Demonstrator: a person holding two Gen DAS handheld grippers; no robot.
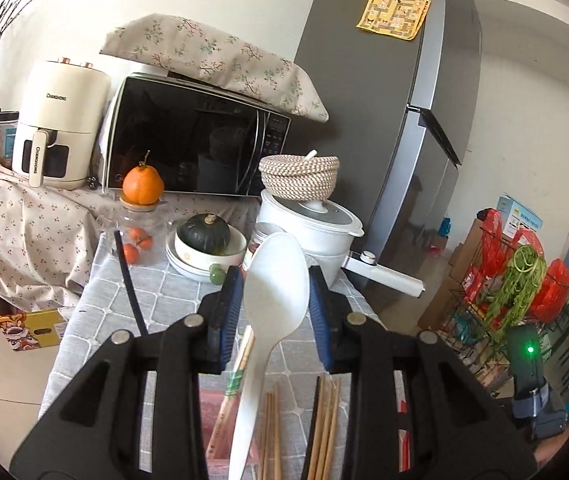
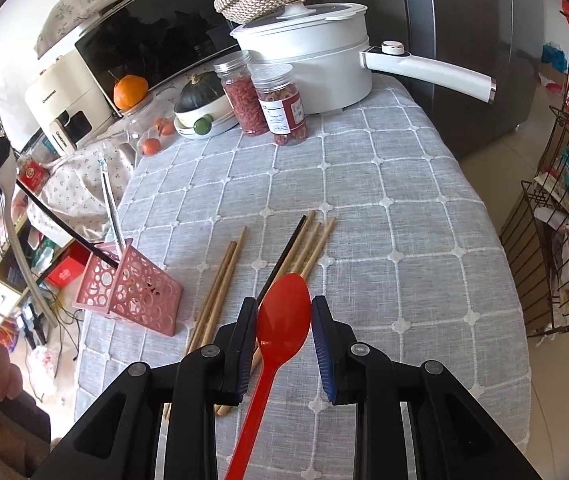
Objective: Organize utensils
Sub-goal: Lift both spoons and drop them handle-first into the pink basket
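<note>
You hold a white spoon (image 1: 276,276) in the left gripper (image 1: 276,284) and a red spoon (image 2: 283,312) in the right gripper (image 2: 283,316), both partly closed; next, drop each into the pink holder (image 2: 132,286) near the table's (image 2: 404,220) left edge.

The tablecloth (image 2: 384,184) lies bare through its middle and right side. Chopsticks (image 2: 300,248) lie loose near the front, a pink basket (image 2: 140,292) stands at the left edge, and jars (image 2: 282,104), a pot (image 2: 308,72) and bowls (image 2: 200,120) block the back.

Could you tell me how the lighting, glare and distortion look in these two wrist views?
Left wrist view: daylit and sharp, strong fisheye bending of the fridge, and the microwave door mirrors the room. Right wrist view: even light, soft shadows on the tablecloth, dark vignetted corners.
</note>
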